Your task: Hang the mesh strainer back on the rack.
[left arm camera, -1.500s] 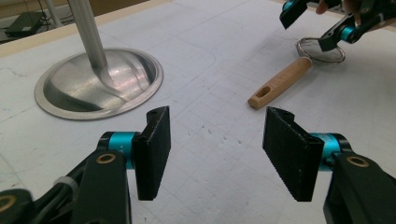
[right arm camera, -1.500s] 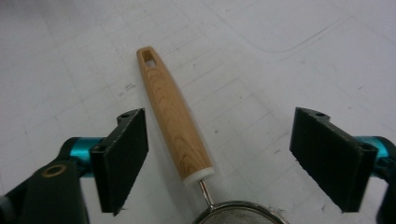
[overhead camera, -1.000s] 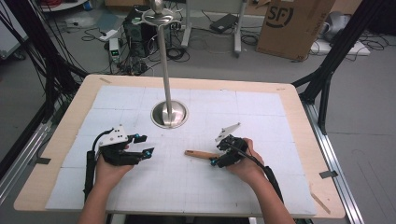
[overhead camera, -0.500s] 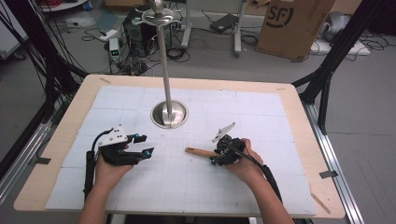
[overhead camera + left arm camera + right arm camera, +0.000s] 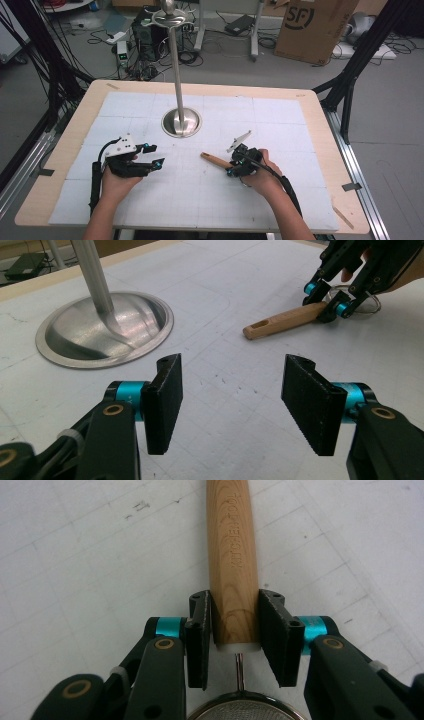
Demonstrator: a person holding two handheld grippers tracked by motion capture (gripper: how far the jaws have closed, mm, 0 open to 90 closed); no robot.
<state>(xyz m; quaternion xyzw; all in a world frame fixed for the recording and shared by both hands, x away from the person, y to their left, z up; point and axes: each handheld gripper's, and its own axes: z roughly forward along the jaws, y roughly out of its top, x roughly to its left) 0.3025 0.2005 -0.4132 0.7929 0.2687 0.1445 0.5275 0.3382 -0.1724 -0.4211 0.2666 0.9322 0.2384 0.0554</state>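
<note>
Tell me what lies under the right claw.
Under the right claw, shut on the wooden handle, a thin metal shank and the rim of a mesh strainer show. The claw's body covers the rest of the strainer.

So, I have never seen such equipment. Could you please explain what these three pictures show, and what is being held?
There is no robot here. A person sits at a table and holds a hand tool with two black jaws in each hand.

The high view looks down from above the person. The left gripper is at the left, the right gripper at the right. The other two pictures come from small cameras riding on the grippers, each looking along its own jaws.

On the table's white mat stands a metal pole on a round base. A small strainer with a wooden handle lies there too.

The right gripper's jaws have just been closing, and now they press on both sides of the handle, near its strainer end. The left gripper is open and holds nothing.
</note>
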